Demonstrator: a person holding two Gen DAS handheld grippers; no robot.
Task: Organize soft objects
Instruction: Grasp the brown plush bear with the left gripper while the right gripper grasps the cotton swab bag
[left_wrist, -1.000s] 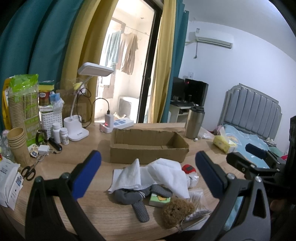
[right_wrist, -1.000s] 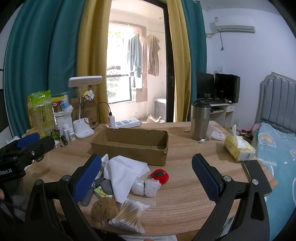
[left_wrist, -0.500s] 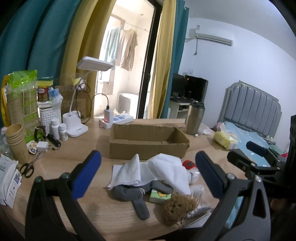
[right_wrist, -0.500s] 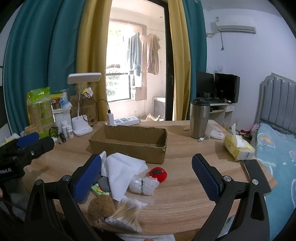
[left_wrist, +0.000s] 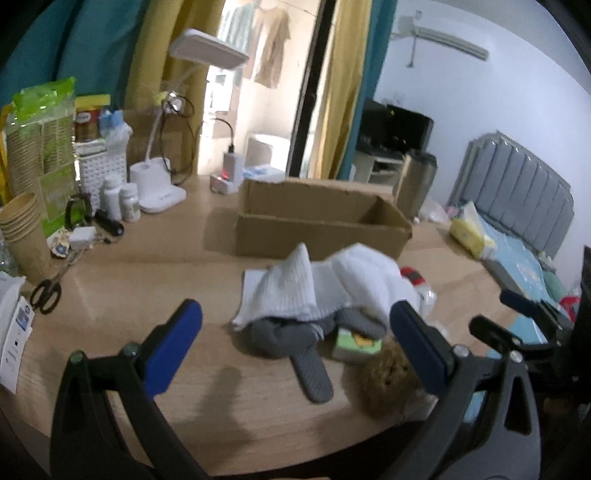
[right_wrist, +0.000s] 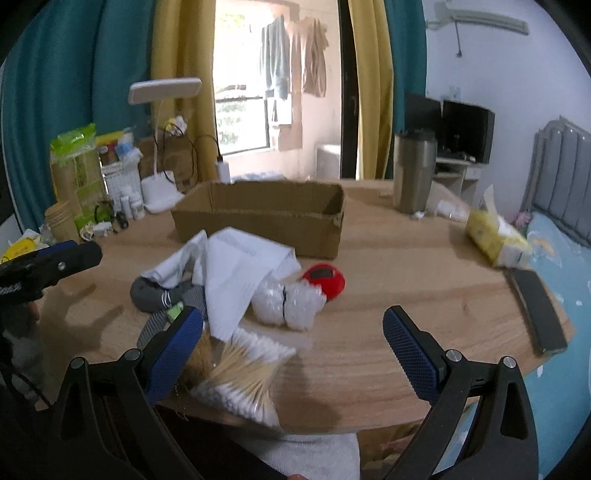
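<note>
Both claws stand spread with nothing between their blue pads: the left gripper (left_wrist: 293, 345) hangs low over the wooden table (left_wrist: 155, 280) before the heap, the right gripper (right_wrist: 291, 345) beside it. From the left wrist, going rightward, the scissors (left_wrist: 46, 295) and stacked paper cups (left_wrist: 22, 232) show at the table's edge, then the white cloth (left_wrist: 325, 284) draped over a grey sock (left_wrist: 291, 343), a brown fuzzy ball (left_wrist: 386, 380) near the right pad, and the open cardboard box (left_wrist: 317, 225) behind. Only the right wrist view shows the bag of cotton swabs (right_wrist: 243, 373), the clear crinkled bundle (right_wrist: 284, 302) touching a red round object (right_wrist: 325, 280), the steel tumbler (right_wrist: 413, 171) and the tissue pack (right_wrist: 496, 240).
</note>
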